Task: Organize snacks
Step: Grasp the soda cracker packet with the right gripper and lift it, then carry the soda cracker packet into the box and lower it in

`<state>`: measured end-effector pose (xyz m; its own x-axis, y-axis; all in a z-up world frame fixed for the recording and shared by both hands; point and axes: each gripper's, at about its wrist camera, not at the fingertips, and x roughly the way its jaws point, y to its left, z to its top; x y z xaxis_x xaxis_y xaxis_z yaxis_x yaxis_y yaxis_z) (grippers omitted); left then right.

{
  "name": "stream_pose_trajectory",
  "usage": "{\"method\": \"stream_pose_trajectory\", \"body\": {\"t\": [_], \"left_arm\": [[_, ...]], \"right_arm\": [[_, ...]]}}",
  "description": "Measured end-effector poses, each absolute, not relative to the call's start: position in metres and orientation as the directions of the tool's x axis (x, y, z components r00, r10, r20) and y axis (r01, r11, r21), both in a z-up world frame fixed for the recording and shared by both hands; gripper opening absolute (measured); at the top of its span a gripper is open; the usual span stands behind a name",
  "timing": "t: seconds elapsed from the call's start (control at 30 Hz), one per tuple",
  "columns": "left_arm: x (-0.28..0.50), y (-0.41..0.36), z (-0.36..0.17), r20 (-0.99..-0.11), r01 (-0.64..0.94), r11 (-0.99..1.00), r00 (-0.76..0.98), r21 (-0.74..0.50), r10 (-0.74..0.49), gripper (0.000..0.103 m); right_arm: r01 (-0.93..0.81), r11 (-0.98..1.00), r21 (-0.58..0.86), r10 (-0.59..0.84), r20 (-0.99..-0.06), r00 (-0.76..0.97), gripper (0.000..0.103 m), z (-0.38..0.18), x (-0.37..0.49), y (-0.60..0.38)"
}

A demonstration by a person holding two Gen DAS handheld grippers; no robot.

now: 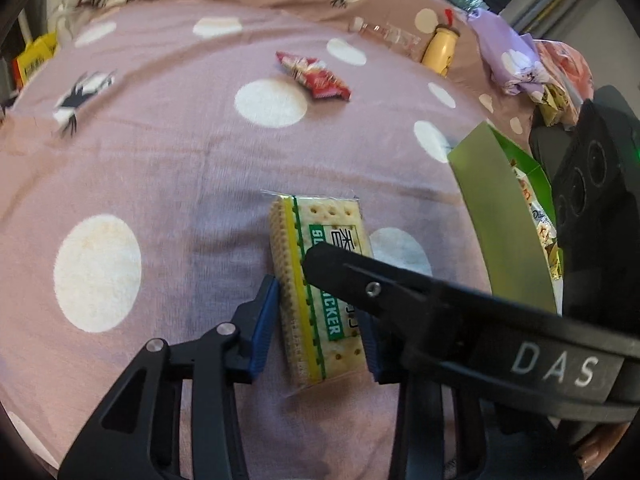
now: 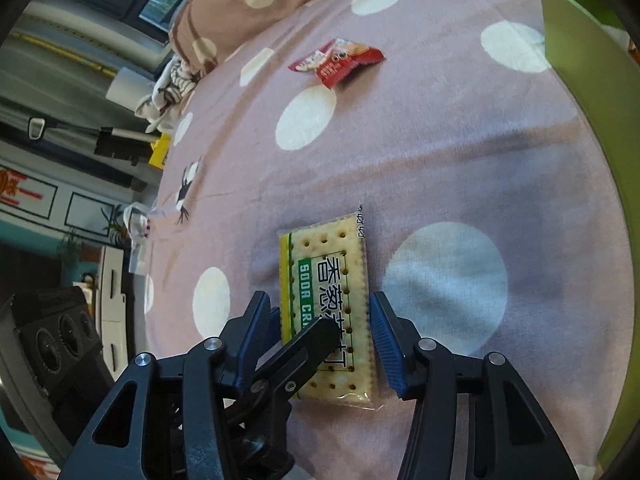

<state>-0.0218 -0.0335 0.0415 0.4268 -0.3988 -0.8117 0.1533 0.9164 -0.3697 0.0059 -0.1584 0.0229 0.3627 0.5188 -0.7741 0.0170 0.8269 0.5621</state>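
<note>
Two hand-held grippers are closing in on one cracker packet (image 1: pixel 320 280), which is lying flat on a pink bedspread (image 1: pixel 160 160) dotted with white circles. The left gripper (image 1: pixel 320 308) is straddling the near half of the packet, and its blue pads (image 1: pixel 266 328) are pressing against both long sides of the wrapper, so it is gripping the packet. The right gripper (image 2: pixel 318 300) is bracketing the same packet from a slightly different angle. One of its black fingers is crossing over the top of the packet in the left wrist view. Its right pad is sitting just against the wrapper's edge, but the left gripper's finger is crowding the other side, so whether the right gripper is actually squeezing cannot be told.

Beyond the packet's far end, well apart from it, a small red snack packet (image 1: pixel 314 76) is resting on the bedspread. To the right of the cracker packet, an open green box (image 1: pixel 504 220) is standing with more wrapped snacks showing inside it. Farther back from the cracker packet, past the red snack packet, a yellow bottle (image 1: pixel 438 50) is lying near crumpled purple cloth (image 1: pixel 504 52).
</note>
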Motion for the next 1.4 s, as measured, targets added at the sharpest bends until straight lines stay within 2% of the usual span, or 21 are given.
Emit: {"method": "stream_pose_trajectory", "body": {"t": [0.5,0.8,1.4], "left_arm": [[-0.040,-0.030,0.083,-0.647,0.223,0.902,0.636,-0.368,-0.421,0.039],[-0.053,-0.026,0.099,-0.552,0.257,0.908,0.727,-0.332,-0.408,0.039],[-0.063,-0.025,0.107,-0.488,0.276,0.903,0.769,-0.330,-0.414,0.039]], "right_arm": [[-0.152,0.851,0.502,0.480,-0.629,0.612,0.054,0.083,-0.025,-0.154],[-0.226,0.849,0.478,0.485,-0.534,0.693,0.054,0.106,-0.041,-0.151],[-0.273,0.859,0.433,0.471,-0.459,0.753,0.054,0.120,-0.056,-0.146]]}}
